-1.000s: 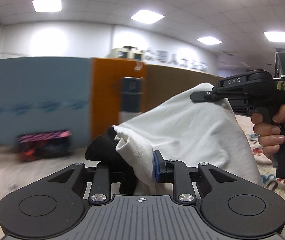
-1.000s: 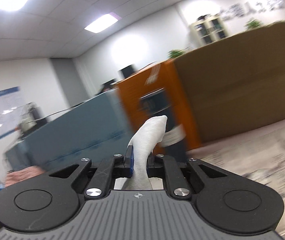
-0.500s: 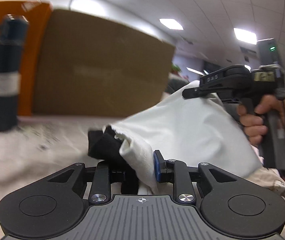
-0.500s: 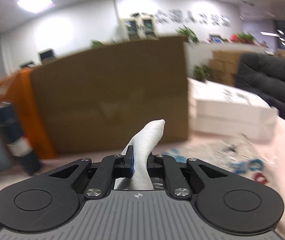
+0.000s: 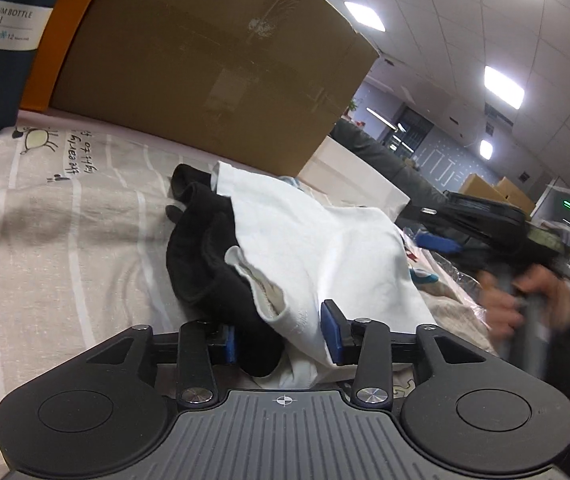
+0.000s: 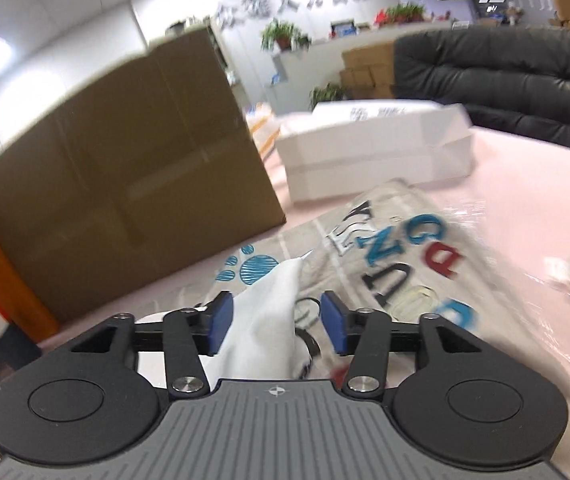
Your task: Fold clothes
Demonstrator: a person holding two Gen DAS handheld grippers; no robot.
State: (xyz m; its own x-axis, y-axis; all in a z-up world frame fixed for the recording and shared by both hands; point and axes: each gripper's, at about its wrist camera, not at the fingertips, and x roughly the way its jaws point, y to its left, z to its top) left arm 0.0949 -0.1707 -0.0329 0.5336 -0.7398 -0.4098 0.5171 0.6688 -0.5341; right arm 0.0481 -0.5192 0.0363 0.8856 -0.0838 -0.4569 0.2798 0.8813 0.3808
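jaws of both grippers opening around white garment [image 5: 317,240] on bedsheet [image 5: 65,220].

Person's hand [image 5: 525,300] on the right hand-held gripper, perhaps, motion-blurred.

Garment: white cloth [image 5: 325,248] with black part [image 5: 205,264], bunched and partly folded.
Position: lying on the striped, printed sheet [image 5: 65,220].
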